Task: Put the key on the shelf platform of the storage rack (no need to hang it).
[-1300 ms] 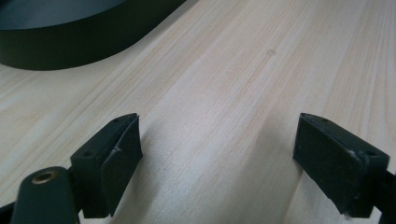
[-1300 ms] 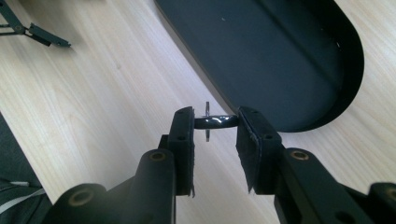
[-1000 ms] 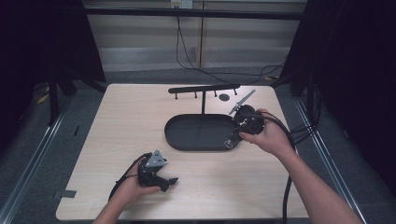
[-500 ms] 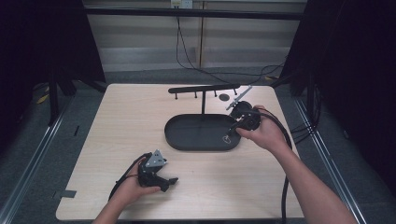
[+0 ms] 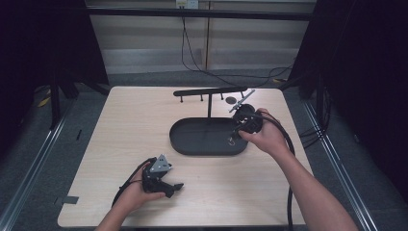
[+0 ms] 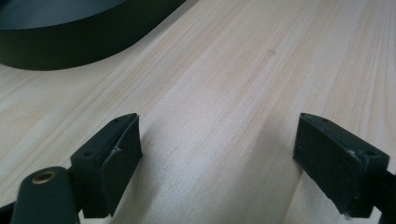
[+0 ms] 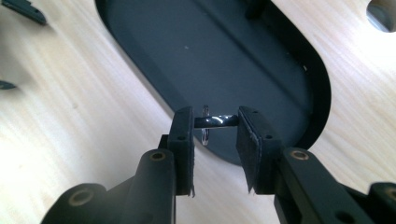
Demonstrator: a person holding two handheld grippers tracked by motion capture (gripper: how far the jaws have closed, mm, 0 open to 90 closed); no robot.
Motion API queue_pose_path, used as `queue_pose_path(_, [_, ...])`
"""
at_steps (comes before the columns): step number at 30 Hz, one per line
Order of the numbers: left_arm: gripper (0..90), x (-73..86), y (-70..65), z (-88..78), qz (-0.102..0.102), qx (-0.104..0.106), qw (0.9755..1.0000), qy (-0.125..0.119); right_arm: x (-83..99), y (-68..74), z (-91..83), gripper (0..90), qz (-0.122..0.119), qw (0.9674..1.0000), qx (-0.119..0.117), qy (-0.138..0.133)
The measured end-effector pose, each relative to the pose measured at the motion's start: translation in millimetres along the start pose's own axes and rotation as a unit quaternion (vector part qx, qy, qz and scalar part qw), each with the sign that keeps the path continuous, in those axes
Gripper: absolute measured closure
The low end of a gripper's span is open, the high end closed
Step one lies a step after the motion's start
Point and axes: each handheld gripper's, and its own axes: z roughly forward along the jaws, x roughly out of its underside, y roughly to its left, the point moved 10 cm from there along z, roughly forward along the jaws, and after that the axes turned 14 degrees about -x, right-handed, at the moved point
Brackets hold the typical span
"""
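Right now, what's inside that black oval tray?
The black oval tray looks bare inside, except for a thin post rising from its far edge. The right gripper holds a small dark bar with a ring above the tray's end, hiding a bit of the floor.

Counter point(image 5: 120, 130) left half: bare, free passage.
Tray point(image 5: 192, 144) centre: low rim, passable above.
Post w/ crossbar point(image 5: 210, 91): blocks behind tray.
Front edge: free btwn hands.
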Motion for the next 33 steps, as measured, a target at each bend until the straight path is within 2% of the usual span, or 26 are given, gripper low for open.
queue_pose_path(13, [14.8,0.2,-0.1,-0.3,0.002,0.0,1.0,0.001,-7.5,-11.7,13.8,68.2,0.006,0.9998,0.009,-0.017])
queue_pose_path(19, [14.8,0.2,-0.5,-0.2,0.002,0.003,1.0,0.0,-9.3,-16.1,18.6,68.2,0.01,0.9997,0.017,-0.018])
queue_pose_path(33, [14.8,0.2,-0.9,-0.4,0.003,0.004,1.0,0.0,-10.1,-20.8,35.5,68.2,0.018,0.9996,0.016,-0.014])
